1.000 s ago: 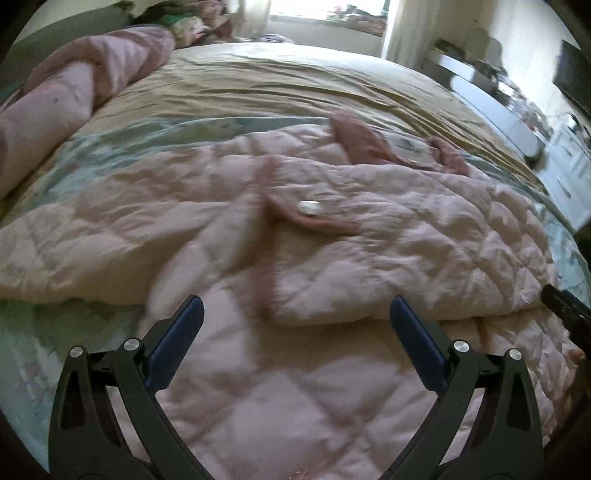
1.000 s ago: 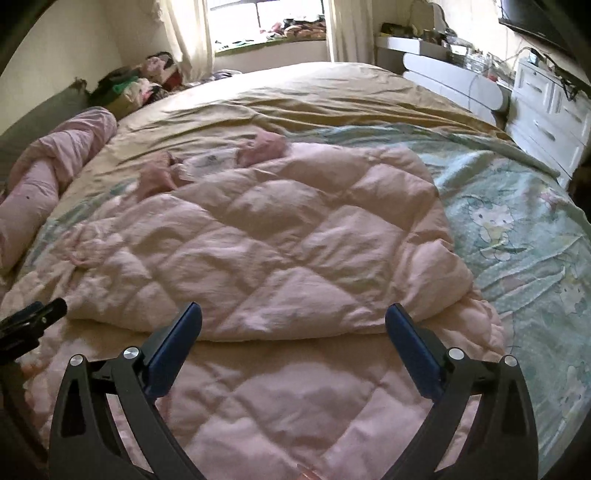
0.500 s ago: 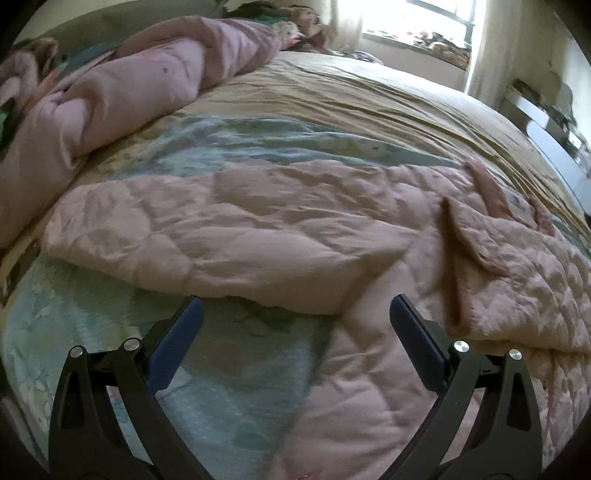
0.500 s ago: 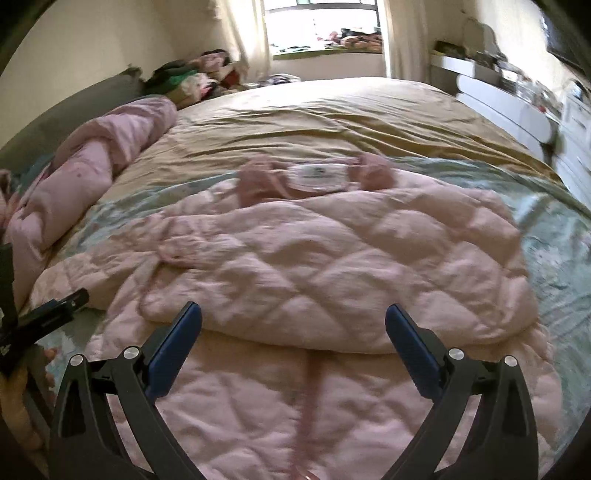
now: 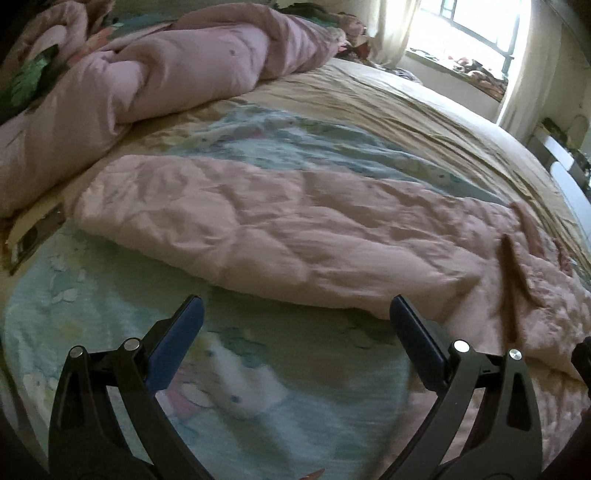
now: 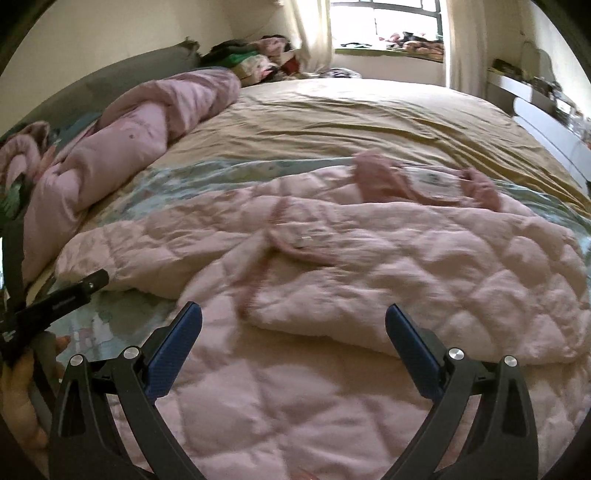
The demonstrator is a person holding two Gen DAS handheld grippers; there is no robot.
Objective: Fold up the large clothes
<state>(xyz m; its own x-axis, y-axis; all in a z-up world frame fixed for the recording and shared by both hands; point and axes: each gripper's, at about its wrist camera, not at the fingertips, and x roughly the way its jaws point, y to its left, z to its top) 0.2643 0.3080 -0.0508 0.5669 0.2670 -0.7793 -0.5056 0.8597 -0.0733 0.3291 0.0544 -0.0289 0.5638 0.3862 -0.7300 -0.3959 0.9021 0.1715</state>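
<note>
A large pale pink quilted coat [image 6: 369,280] lies spread on the bed, its right side folded over the body. Its left sleeve [image 5: 258,229] stretches out to the left over the sheet. My left gripper [image 5: 295,332] is open and empty, just in front of the sleeve, above the cartoon sheet. My right gripper [image 6: 293,332] is open and empty above the coat's lower body. The left gripper also shows at the left edge of the right wrist view [image 6: 66,295].
A rolled pink duvet [image 5: 147,81] lies along the bed's left side. A light blue cartoon-print sheet [image 5: 240,398] and a tan cover [image 6: 351,114] lie under the coat. A white dresser [image 6: 546,122] stands at the right, a window [image 6: 384,18] behind.
Both grippers have swung left. The left one moved off the coat's body to the outstretched sleeve and now hangs over the sheet. Both stayed open.
</note>
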